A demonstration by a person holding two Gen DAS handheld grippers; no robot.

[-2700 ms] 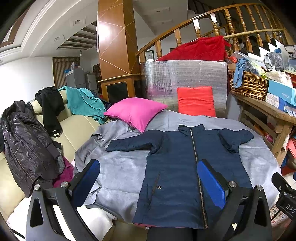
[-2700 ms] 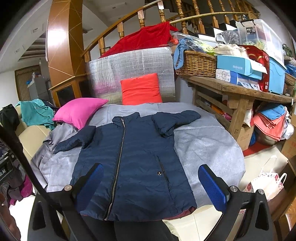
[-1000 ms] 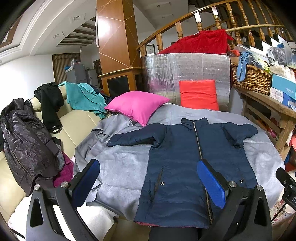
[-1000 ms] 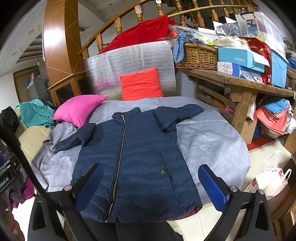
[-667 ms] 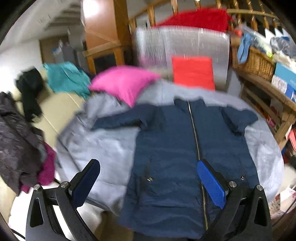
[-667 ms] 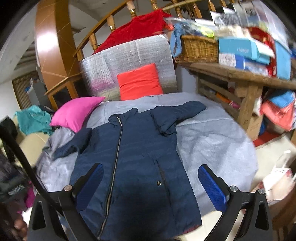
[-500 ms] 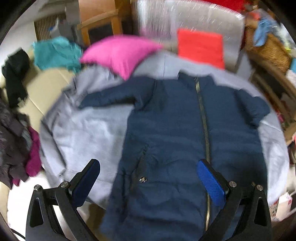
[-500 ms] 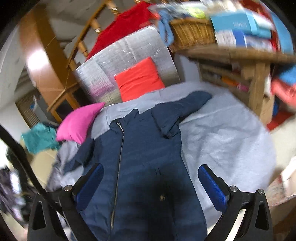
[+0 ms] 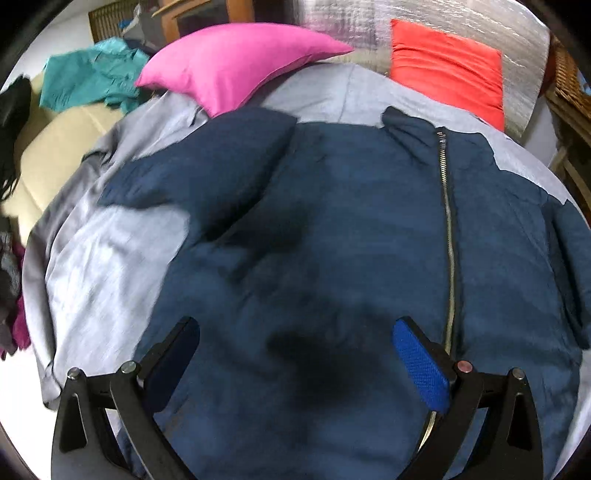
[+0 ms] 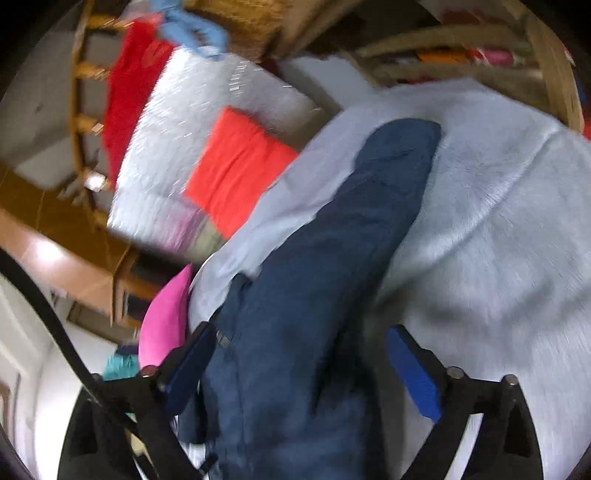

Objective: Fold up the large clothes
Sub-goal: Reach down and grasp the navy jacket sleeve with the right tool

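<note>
A navy zip-up padded jacket (image 9: 332,221) lies flat, front up, on a grey cloth (image 9: 110,258) that covers a round table. My left gripper (image 9: 295,354) hovers close over the jacket's left front, left of the zipper (image 9: 447,221), and it is open with only flat fabric below. The right wrist view is blurred and rolled. There my right gripper (image 10: 303,362) sits over the jacket's right sleeve (image 10: 369,206) near the shoulder. Its jaws are closing with the sleeve fabric between the blue pads (image 10: 413,373), which do not press on it.
A pink cushion (image 9: 236,62) and an orange-red cushion (image 9: 447,62) lean at the table's far side before a silver foil panel (image 9: 369,18). A beige sofa (image 9: 55,147) with a teal garment (image 9: 88,77) stands left. A wooden bench (image 10: 480,48) stands right.
Both grippers have dropped and moved forward close over the jacket. The left view now tilts down onto the left front. The right gripper has rolled and come over the right sleeve, its jaws slightly narrower.
</note>
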